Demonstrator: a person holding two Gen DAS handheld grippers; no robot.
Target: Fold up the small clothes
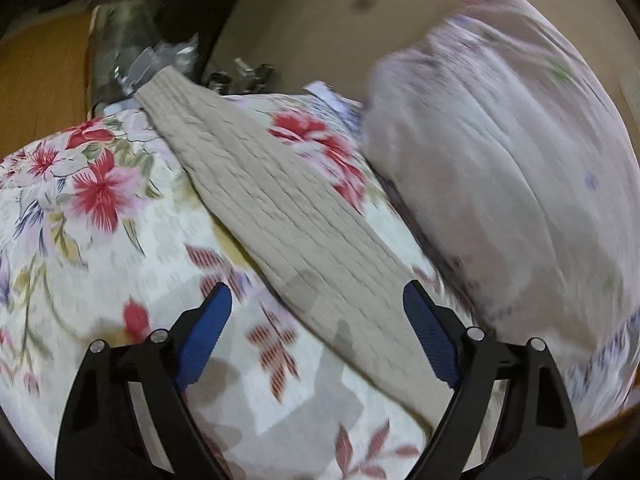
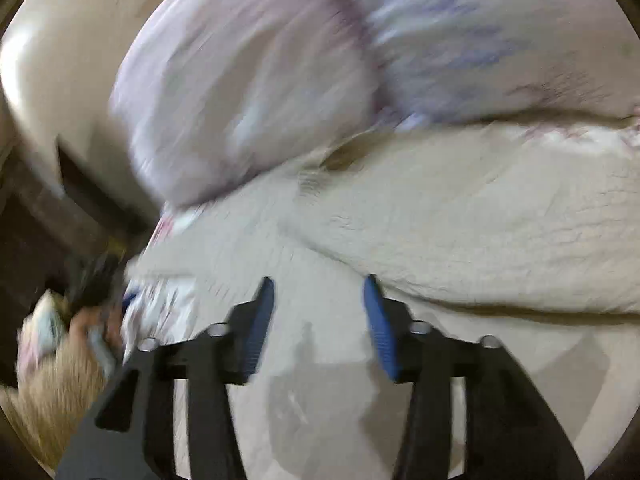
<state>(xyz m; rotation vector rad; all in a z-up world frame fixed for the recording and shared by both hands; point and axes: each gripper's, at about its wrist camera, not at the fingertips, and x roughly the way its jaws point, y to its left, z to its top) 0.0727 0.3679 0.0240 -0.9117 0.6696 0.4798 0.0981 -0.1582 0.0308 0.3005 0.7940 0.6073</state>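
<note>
Left gripper gapes empty over the beige ribbed garment at centre frame; right gripper half-open, empty; best pinch one corner cleanly, clear of the floral sheet

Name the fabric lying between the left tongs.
The beige ribbed knit strip, plain and running diagonally, unlike the red-flowered cloth under it or the pale lilac pillow.

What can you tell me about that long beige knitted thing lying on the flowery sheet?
The beige knitted garment looks like soft ribbed wool or cotton, with fine lines running along its length. In the left wrist view it lies flat as a long strip, slanting across the flowered sheet and resting on it. Its near end lies between the open fingers of the left gripper, which is not pinching it. A pale lilac pillow sits beside it.
</note>
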